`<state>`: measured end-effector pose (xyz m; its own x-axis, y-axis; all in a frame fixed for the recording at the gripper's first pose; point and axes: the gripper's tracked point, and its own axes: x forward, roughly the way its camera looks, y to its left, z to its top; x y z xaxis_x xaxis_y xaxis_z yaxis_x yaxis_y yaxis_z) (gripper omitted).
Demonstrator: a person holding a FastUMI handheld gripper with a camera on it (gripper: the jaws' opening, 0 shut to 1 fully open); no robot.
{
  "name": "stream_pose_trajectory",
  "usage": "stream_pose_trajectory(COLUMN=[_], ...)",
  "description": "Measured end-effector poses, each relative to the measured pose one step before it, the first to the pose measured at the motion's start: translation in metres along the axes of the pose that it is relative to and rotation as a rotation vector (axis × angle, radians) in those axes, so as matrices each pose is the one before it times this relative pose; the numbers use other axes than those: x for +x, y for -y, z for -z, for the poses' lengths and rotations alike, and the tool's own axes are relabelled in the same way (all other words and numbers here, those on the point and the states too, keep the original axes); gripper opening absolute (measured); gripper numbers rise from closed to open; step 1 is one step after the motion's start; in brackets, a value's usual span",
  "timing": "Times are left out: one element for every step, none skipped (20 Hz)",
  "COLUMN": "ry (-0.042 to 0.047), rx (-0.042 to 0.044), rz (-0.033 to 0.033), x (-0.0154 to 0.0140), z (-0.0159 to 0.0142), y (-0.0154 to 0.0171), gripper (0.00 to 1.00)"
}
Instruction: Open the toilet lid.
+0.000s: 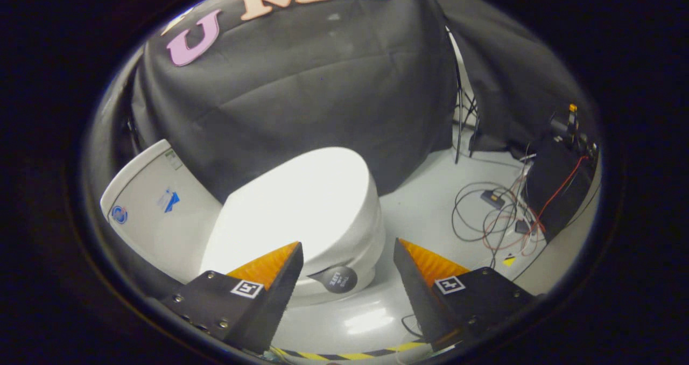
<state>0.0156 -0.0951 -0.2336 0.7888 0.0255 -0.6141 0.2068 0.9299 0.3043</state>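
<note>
The gripper (347,249) hovers above the toilet (344,246), its 2 fingers spread wide and holding nothing. The white lid (301,203) lies closed over the bowl, just ahead of the fingers, the tank (156,209) beyond it. The approach appears to be the step in hand; next, the fingers likely must reach the lid's front edge to lift it.
</note>
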Motion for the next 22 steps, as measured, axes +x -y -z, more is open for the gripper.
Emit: stream_pose_trajectory(ry=[-0.02755, -0.02685, -0.02227, -0.00771, -0.00953, -0.01566, -0.02136, -0.03173, -0.02218, -0.01937, 0.00217, 0.00748, -0.00348, 0.00545, 0.00659, -0.00157, -0.00324, -0.00444, 0.00267, 0.01706, 0.00053, -0.01044], rx=[0.02923, 0.02893, 0.03081, 0.03499, 0.04074, 0.04999, 0.04472, 0.03675, 0.03657, 0.04832, 0.04907, 0.02873, 0.01643, 0.00668, -0.0016, -0.01007, -0.00684, 0.00049, 0.0061, 0.03476, 0.08928, 0.05802], rz=[-0.00777, -0.005, -0.00279, 0.00253, -0.00928, -0.0136, -0.01363, -0.00725, -0.00752, -0.04486, -0.0078, -0.02093, -0.0156, -0.01474, -0.0106, -0.01012, -0.0104, -0.01114, 0.00029, 0.06035, -0.01329, -0.02148], x=[0.00691, 0.00573, 0.00452, 0.00481, 0.00421, 0.00643, 0.00264, 0.00392, 0.00303, 0.00296, 0.00203, 0.00133, -0.00173, -0.00164, 0.00014, -0.00009, -0.00167, -0.00112, 0.00031, -0.0465, 0.04233, 0.00407], z=[0.00724, 0.00722, 0.00838, 0.0023, 0.00312, 0.00477, 0.00394, 0.00826, 0.00544, 0.00633, -0.00222, -0.00358, 0.00154, -0.00186, -0.0027, -0.00077, -0.00021, -0.0011, -0.00072, 0.00769, -0.01656, 0.00406], y=[0.00019, 0.0011, 0.00223, 0.0029, 0.00037, -0.0012, 0.00057, 0.00061, 0.00039, -0.00893, 0.0031, -0.00219, -0.00082, -0.00218, -0.00145, 0.00014, -0.00099, -0.00059, 0.00011, 0.02026, -0.00306, 0.00308], gripper=[1.0, 0.93, 0.87, 0.88, 0.84, 0.81, 0.77, 0.77, 0.77, 0.77, 0.57, 0.37, 0.37, 0.37, 0.37, 0.37, 0.37, 0.37, 0.37, 0.37, 0.2, 0.04])
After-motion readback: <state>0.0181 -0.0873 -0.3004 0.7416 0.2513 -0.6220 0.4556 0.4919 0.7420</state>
